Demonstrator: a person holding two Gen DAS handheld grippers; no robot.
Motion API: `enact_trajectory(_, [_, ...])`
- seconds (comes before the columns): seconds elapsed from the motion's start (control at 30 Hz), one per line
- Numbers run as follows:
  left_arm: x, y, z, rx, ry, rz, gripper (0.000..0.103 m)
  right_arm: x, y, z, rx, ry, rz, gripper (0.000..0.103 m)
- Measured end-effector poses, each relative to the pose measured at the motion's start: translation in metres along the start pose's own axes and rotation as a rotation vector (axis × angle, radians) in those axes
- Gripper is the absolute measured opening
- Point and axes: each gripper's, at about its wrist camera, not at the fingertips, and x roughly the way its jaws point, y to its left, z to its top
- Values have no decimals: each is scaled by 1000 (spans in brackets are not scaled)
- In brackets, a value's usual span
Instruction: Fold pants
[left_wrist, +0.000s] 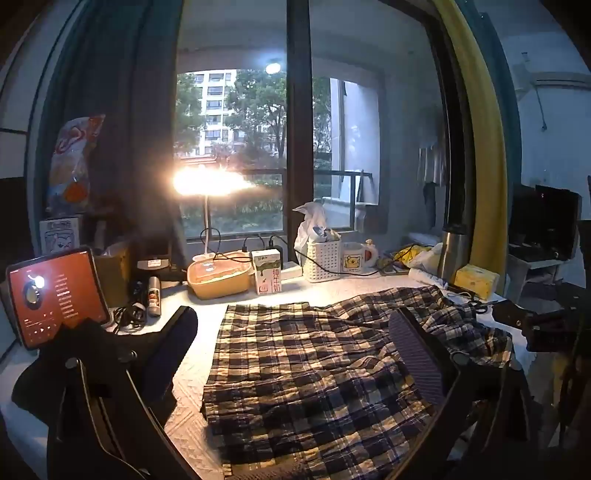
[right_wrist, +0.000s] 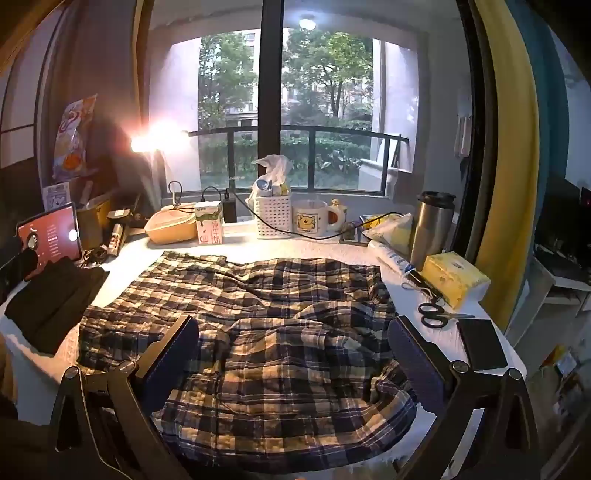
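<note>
While the plaid pants (right_wrist: 258, 325) lie spread and rumpled across the middle of the worktop (right_wrist: 332, 243), reaching its near edge, I hold both tools above them with nothing between the fingers. My left tool (left_wrist: 295, 350) has its fingers wide apart over the pants' left half; my right tool (right_wrist: 295, 354) is likewise spread over the bunched right part. Black folded cloth (right_wrist: 55, 299) sits at the left edge beside a lit tablet (right_wrist: 50, 236). Scissors (right_wrist: 439, 314) and a yellow tissue pack (right_wrist: 454, 280) lie along the right edge. A milk carton (right_wrist: 210, 225), white basket (right_wrist: 273, 218) and mug (right_wrist: 314, 221) line the far edge.
</note>
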Motion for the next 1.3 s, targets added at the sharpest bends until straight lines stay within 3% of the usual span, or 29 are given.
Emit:
enact_trajectory(0.1, [-4,-15,0,38,7,19,102,0,1,0,13,7,0,103])
enact_trajectory(0.2, [1,4,1,-39,27,-16,102,0,2,0,12,5,0,103])
enact_trajectory(1.3, [2,13,-2,-79,47,15,102,-1,7,4,-10,-4,10,103])
